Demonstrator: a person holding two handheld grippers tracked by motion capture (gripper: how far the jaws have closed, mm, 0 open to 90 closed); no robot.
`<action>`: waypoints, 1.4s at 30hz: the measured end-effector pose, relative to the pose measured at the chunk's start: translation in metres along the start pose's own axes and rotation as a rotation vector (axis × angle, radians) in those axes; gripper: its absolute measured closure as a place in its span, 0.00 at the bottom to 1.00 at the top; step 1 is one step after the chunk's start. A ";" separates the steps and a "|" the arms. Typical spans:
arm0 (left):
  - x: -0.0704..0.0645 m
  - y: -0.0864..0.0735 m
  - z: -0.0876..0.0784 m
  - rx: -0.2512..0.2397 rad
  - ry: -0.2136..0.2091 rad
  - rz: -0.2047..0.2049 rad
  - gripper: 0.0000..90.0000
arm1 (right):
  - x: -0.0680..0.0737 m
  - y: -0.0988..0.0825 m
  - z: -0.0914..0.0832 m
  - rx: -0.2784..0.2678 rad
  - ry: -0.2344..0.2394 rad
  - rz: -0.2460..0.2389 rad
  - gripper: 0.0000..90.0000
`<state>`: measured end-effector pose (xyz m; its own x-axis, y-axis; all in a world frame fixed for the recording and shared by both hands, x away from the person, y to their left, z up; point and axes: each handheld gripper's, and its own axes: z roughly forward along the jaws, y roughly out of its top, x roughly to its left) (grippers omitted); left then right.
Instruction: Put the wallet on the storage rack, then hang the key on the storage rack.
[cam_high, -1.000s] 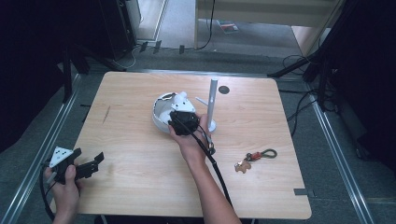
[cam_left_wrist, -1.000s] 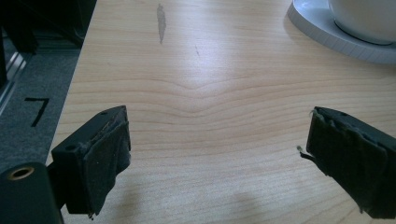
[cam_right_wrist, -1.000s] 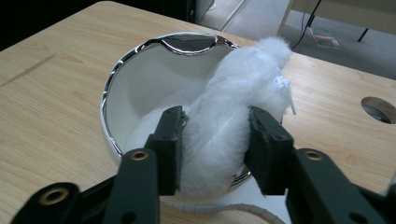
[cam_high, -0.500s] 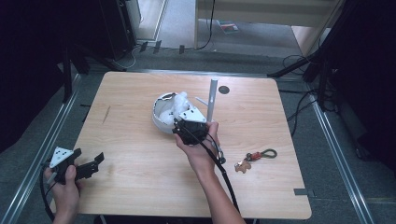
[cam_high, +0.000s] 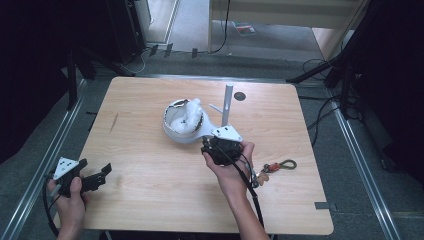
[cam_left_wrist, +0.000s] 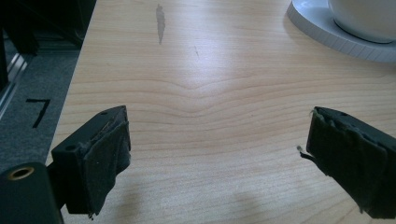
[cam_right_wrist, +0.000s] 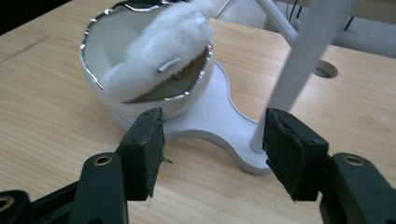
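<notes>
- One handwritten mark can be read: a black "7" (cam_left_wrist: 38, 111) on the grey floor beside the desk's (cam_high: 150, 200) left edge, in the left gripper view.
- Two grippers: the left gripper (cam_high: 95, 177) is held low at the near-left corner, level, its fingers (cam_left_wrist: 105, 154) wide apart over bare wood, holding nothing.
- The right gripper (cam_high: 212, 146) sits mid-desk, pointing far-left at the white stand (cam_right_wrist: 219, 121); its fingers (cam_right_wrist: 147, 149) have just been opening, about half apart, nothing between them.
- One white bowl (cam_high: 181, 122) with fluffy white stuffing (cam_right_wrist: 163, 51) sits on the stand's base, one post (cam_high: 227, 102) rising right of it.
- One keyring (cam_high: 277, 166) lies right of the right hand.
</notes>
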<state>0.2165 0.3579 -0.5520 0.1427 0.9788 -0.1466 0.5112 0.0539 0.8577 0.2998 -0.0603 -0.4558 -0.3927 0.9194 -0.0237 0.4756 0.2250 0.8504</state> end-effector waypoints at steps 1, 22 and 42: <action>0.000 0.000 0.000 0.000 0.000 0.000 0.08 | -0.003 -0.001 -0.001 0.004 -0.004 0.005 0.41; 0.000 0.000 0.000 0.002 0.002 0.000 0.08 | -0.061 -0.032 -0.022 0.164 -0.156 0.204 0.00; 0.000 0.000 0.001 0.003 0.001 -0.006 0.08 | -0.115 -0.070 -0.028 0.256 -0.284 0.396 0.00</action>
<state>0.2171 0.3579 -0.5520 0.1390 0.9786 -0.1515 0.5149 0.0592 0.8552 0.2893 -0.1907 -0.4976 0.0658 0.9927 0.1010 0.7338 -0.1168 0.6693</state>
